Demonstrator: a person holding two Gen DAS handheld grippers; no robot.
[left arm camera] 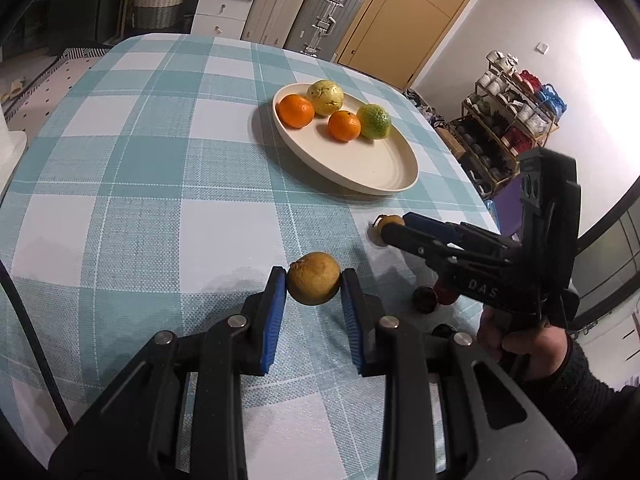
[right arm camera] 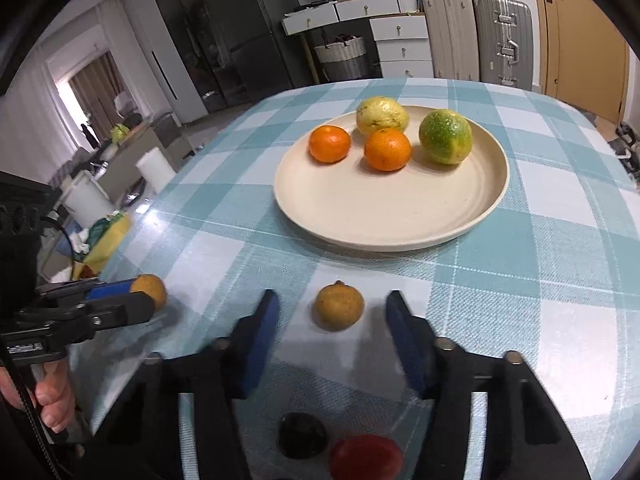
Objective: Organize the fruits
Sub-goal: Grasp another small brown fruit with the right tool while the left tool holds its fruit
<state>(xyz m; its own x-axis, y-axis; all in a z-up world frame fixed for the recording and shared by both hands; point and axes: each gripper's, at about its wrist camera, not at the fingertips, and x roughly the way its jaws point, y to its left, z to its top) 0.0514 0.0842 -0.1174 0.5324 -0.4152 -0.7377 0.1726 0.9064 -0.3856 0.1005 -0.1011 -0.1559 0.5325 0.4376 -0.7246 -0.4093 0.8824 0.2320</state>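
My left gripper (left arm camera: pixel 312 282) is shut on a brownish-yellow fruit (left arm camera: pixel 314 284), pads pressing on both its sides; the right wrist view shows that gripper (right arm camera: pixel 140 298) and fruit (right arm camera: pixel 150 290) at far left. My right gripper (right arm camera: pixel 332 308) is open around a second brownish-yellow fruit (right arm camera: pixel 339 306) that rests on the cloth, with a gap at each pad. In the left wrist view the same gripper (left arm camera: pixel 394 226) partly hides this fruit (left arm camera: pixel 386 222). Beyond, a cream plate (right arm camera: pixel 384 208) holds two oranges (right arm camera: pixel 387 149), a yellow fruit (right arm camera: pixel 382 115) and a green one (right arm camera: pixel 445 137).
A dark fruit (right arm camera: pixel 302 440) and a red fruit (right arm camera: pixel 366 456) lie under my right gripper, near the table's front edge. The checked tablecloth (left arm camera: pixel 140 200) covers the table. Suitcases, drawers and a door stand behind; a shelf of yarn (left arm camera: pixel 512 116) is to the right.
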